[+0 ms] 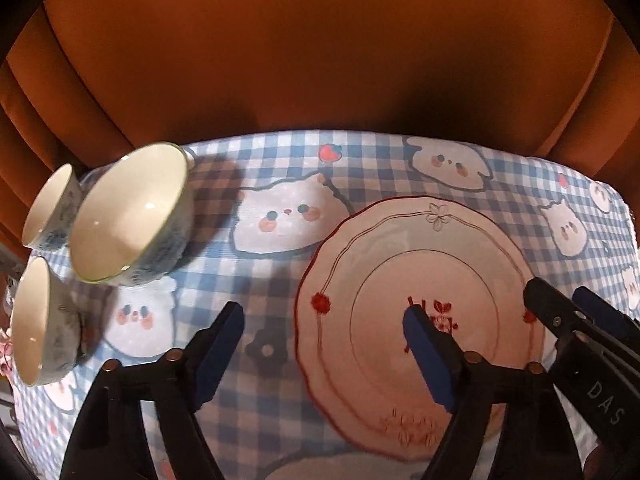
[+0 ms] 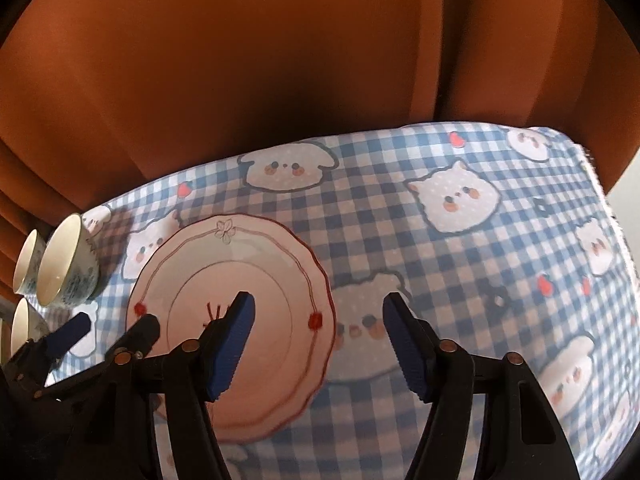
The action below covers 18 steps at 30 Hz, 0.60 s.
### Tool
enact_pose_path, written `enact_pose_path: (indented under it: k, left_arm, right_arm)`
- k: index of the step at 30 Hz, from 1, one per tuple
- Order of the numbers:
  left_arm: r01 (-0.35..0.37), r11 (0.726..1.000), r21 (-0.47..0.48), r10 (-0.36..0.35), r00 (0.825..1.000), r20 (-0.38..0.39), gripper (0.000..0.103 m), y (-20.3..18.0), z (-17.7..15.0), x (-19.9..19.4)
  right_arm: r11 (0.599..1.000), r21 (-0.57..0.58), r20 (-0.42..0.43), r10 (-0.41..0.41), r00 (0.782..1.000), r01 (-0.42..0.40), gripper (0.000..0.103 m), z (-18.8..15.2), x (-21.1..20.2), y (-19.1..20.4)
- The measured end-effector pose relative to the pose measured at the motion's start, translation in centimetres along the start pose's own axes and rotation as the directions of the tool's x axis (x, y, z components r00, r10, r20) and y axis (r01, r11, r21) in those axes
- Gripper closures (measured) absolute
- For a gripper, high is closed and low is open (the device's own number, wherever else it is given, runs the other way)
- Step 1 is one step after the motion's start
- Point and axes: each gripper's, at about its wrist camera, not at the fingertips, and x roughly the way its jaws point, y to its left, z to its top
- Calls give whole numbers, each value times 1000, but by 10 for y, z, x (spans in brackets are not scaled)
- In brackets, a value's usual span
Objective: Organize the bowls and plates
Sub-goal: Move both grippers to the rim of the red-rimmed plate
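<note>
Black claw arms cover the near rim of the pink plate (image 1: 420, 240)

Home dining corner, by look of it. Bench draped in blue-and-white gingham cloth printed with cartoon animal faces and strawberries (image 2: 460, 240): domestic, not commercial. Heavy rust-orange pleated curtain (image 1: 320, 60) hangs close behind bench edge. Household tableware laid out: pale pink scalloped ceramic plate with red rim and floral motifs (image 1: 400, 248), three cream-glazed ceramic bowls with blue patterned outsides (image 1: 132, 212) grouped at one side. Warm indoor light, soft shadows.
</note>
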Motion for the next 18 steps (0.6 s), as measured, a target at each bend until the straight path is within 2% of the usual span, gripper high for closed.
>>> enact_pose_path:
  k: [2, 5, 9, 18]
  left_arm:
    - [-4, 1000, 1, 4, 1000, -11, 30, -3, 2, 8]
    - [-12, 1000, 3, 12, 1000, -22, 34, -7, 5, 18]
    - [10, 1000, 2, -10, 999, -52, 43, -10, 5, 28]
    - [19, 1000, 17, -18, 996, -84, 47, -7, 2, 28]
  right_arm:
    - [1000, -9, -17, 7, 1000, -7, 39, 4, 12, 1]
    - [1000, -22, -38, 18, 999, -19, 48, 6, 26, 5]
    - [999, -17, -61, 41, 997, -42, 55, 6, 40, 6]
    - [999, -16, -71, 33, 997, -35, 56, -3, 43, 9]
